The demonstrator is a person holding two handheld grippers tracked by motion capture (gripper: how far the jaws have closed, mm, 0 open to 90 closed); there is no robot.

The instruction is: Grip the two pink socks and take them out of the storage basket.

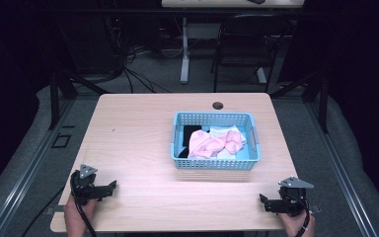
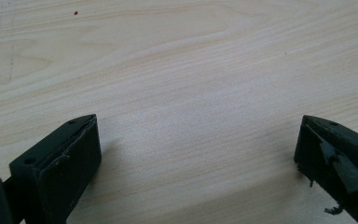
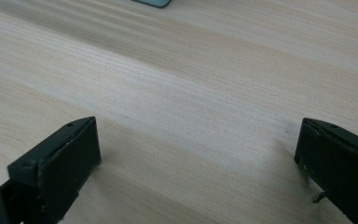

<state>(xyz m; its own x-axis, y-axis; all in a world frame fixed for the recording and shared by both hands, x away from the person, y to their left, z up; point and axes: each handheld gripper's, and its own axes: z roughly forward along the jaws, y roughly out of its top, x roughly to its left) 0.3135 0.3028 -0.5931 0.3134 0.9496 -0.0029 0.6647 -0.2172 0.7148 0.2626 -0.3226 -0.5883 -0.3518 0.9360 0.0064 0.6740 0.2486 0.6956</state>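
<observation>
We see both sets of fingers [image 2: 56, 168] spread wide and empty over the pale wooden tabletop [image 1: 138, 128]. Ahead of the right gripper [image 1: 271, 203] and left gripper [image 1: 103, 189] sits a blue basket [image 1: 212, 163] of clothes [image 1: 212, 143]; beyond, a dark room with a chair [image 1: 246, 44].

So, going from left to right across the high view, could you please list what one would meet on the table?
Left tool → blue basket holding pink cloth → right tool.

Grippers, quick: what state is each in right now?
Left gripper: open, holding nothing, over bare table.
Right gripper: open, holding nothing.
</observation>
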